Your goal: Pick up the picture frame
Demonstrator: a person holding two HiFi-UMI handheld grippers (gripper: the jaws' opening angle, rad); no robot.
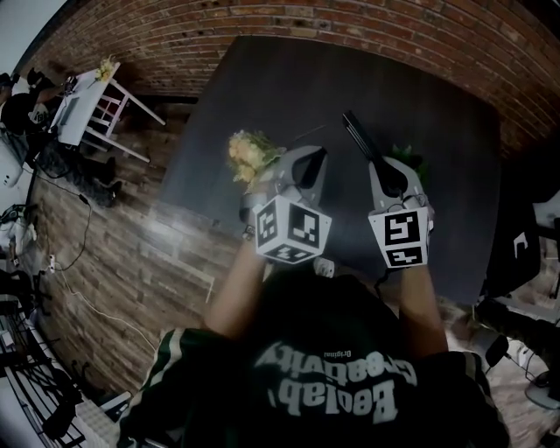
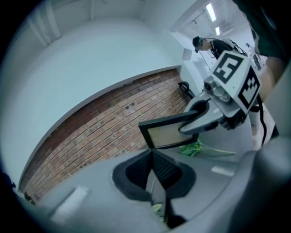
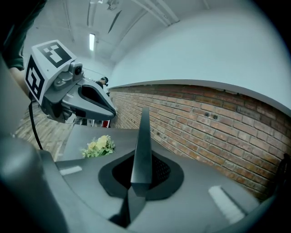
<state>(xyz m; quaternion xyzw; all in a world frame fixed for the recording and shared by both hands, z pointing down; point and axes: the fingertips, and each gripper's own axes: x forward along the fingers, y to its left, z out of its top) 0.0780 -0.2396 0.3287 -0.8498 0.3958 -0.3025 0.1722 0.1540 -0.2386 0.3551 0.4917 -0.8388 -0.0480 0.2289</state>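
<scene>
Right claw (image 2: 185,128) grips picture frame (image 2: 166,136), face visible only from left gripper view; left claw (image 2: 153,159) closed.

Tabletop (image 1: 262,96) middle: wide open room | left: yellow flowers (image 1: 249,156) in the way | right: picture frame (image 1: 360,136) and green leaves (image 1: 409,161) | back: brick wall (image 1: 262,26) blocks.

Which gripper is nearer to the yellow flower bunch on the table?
Left. The left gripper hangs close by the yellow flower bunch; the right gripper, shut on the picture frame, is on the left one's far side from it.
</scene>
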